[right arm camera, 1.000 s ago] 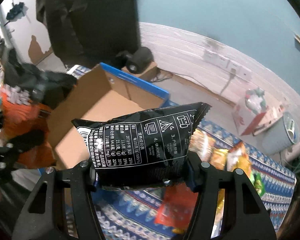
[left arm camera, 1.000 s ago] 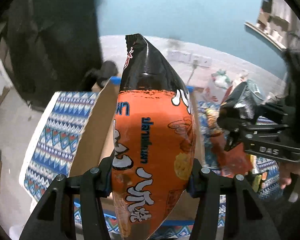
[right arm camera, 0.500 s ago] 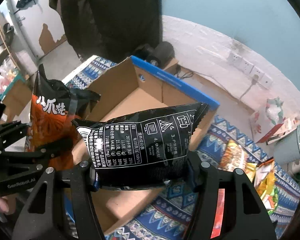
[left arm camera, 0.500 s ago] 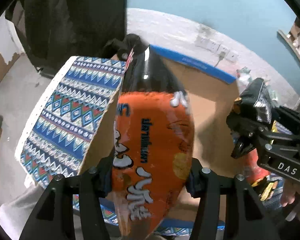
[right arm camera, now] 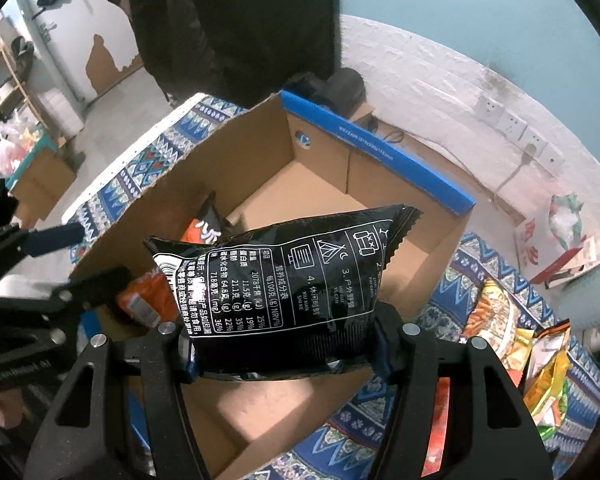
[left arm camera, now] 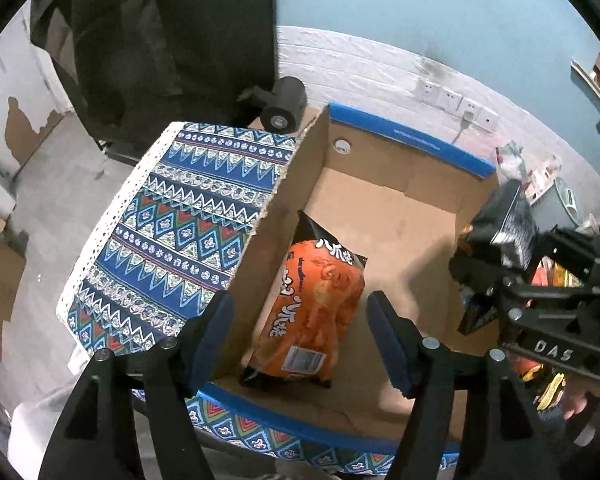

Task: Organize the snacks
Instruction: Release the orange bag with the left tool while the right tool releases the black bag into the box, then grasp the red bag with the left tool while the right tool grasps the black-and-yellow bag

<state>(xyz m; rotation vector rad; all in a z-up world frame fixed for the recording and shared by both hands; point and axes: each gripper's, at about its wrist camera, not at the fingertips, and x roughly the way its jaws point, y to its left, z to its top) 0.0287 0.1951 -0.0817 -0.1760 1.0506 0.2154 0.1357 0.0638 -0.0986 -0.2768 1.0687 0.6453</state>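
The left gripper hangs over the near left corner of an open cardboard box, and its jaws are opening, with blue pads standing clear on either side of the orange snack bag below them and touching nothing. That orange bag lies on the box floor against the left wall, its black top end pointing toward the far side and its printed label end toward the near blue-edged rim. The box sits on a counter covered with a blue patterned cloth, which shows to the left of the box wall and along the near rim. In the right wrist view, the right gripper is clamped on a black snack bag, the pads pressing its lower edge from both sides while the bag lies crosswise with white nutrition print facing the camera. This black bag is held above the open box, over its near right part, and does not touch the cardboard. The same gripper and bag appear at the right edge of the left wrist view, beside the box's right wall. More snack packets, yellow, orange and red, lie loose on the cloth to the right of the box. A white brick wall with sockets runs behind the box.
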